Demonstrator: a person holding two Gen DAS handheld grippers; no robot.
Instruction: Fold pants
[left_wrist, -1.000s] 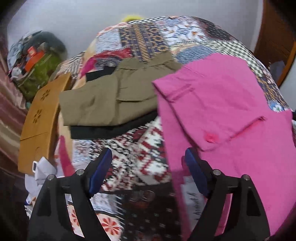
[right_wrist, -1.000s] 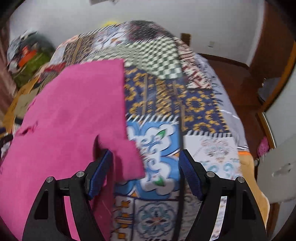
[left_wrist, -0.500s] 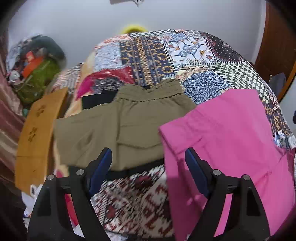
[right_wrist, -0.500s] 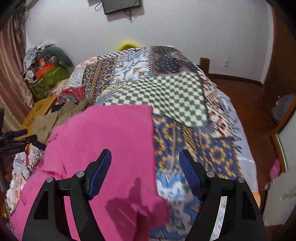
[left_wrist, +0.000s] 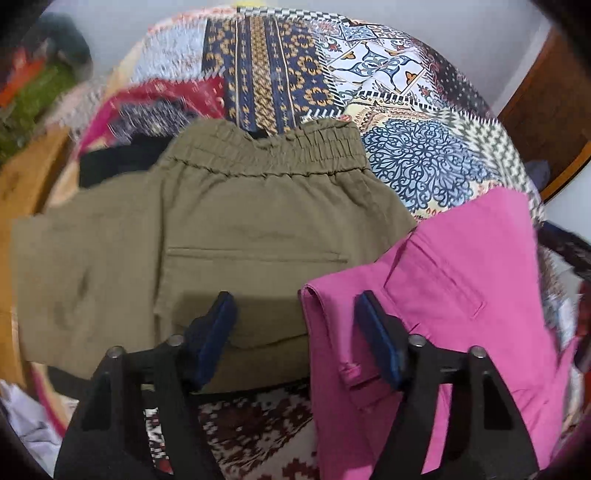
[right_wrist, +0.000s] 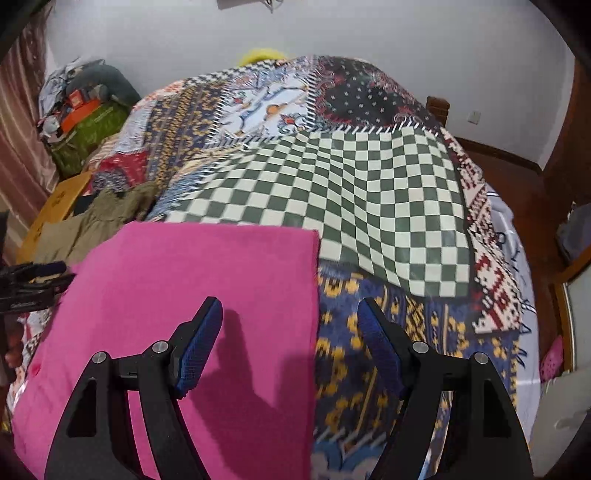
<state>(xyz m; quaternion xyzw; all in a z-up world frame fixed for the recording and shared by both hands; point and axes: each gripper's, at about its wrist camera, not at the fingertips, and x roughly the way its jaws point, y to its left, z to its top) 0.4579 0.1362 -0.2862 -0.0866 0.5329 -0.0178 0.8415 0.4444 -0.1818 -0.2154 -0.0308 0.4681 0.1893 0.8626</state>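
Pink pants (left_wrist: 461, 295) lie folded flat on the patchwork bed cover (left_wrist: 417, 158); they also show in the right wrist view (right_wrist: 192, 295). My left gripper (left_wrist: 295, 325) is open and empty, straddling the pink pants' left edge, with the folded olive pants (left_wrist: 229, 229) under its left finger. My right gripper (right_wrist: 291, 339) is open and empty above the pink pants' right edge. The left gripper also shows at the left edge of the right wrist view (right_wrist: 33, 280).
The olive pants lie on a black garment (left_wrist: 122, 158). A yellow wooden board (right_wrist: 55, 206) and a pile of bags (right_wrist: 85, 110) stand left of the bed. A wooden door (left_wrist: 554, 110) and wood floor are on the right. The bed cover (right_wrist: 351, 192) stretches toward the white wall.
Both grippers moved forward over the bed. The pink pants now lie flatter, with the loose flap at the right edge gone. The olive pants came closer to the left gripper.
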